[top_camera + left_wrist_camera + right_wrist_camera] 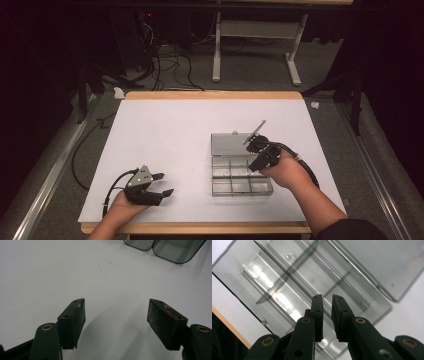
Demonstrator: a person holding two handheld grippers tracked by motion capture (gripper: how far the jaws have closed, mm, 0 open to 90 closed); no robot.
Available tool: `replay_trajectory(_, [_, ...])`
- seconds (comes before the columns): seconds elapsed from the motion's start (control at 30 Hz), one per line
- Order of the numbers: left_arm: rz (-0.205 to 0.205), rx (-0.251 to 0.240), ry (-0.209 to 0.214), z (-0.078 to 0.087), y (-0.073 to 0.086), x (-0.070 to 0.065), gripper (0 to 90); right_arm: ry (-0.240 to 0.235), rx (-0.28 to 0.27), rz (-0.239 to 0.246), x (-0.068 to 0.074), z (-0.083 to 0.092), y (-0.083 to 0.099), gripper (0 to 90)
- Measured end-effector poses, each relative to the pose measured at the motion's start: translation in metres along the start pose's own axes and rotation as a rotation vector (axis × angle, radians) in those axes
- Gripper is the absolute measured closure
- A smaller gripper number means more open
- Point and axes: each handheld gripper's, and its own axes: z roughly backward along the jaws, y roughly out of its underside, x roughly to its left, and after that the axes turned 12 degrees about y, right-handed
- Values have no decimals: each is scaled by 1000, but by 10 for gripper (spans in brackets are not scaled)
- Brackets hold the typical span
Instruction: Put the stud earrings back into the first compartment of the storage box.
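Desk (165, 130) under a white sheet is carrying a clear compartment box (240, 170) right of centre, its lid (231, 144) lying open flat behind it. The right gripper (254, 143) is hanging over the box's far right edge, while the left gripper (162, 184) is resting near the front left of the desk, well apart from the box.

The left gripper (116, 315) is showing its jaws released wide over bare white sheet, with corners of the box (175, 251) far off.

The right gripper (327, 302) is looking down into the empty compartments (287, 287), jaws nearly clenched, a narrow gap between the pads and nothing gripped.
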Motion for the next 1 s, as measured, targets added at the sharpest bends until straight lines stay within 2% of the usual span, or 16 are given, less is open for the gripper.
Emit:
replay_trajectory(0.2, [1,1,0,0,0,0,314,5,8,-15,-12,1,17,802])
replay_trajectory(0.23, [1,1,0,0,0,0,314,9,27,-42,-13,2,20,802])
replay_trajectory(0.27, [2,1,1,0,0,0,314,10,13,-32,-16,1,22,802])
replay_trajectory(0.53, [1,3,-2,0,0,0,314,27,19,-63,-30,3,39,801])
replay_trajectory(0.6, [1,3,0,0,0,0,314,35,38,-93,-32,4,43,801])
replay_trajectory(0.67, [2,4,1,0,0,0,314,42,31,-82,-39,2,48,800])
replay_trajectory(1.0, [2,3,-1,0,0,0,314,58,71,-130,-58,-18,66,780])
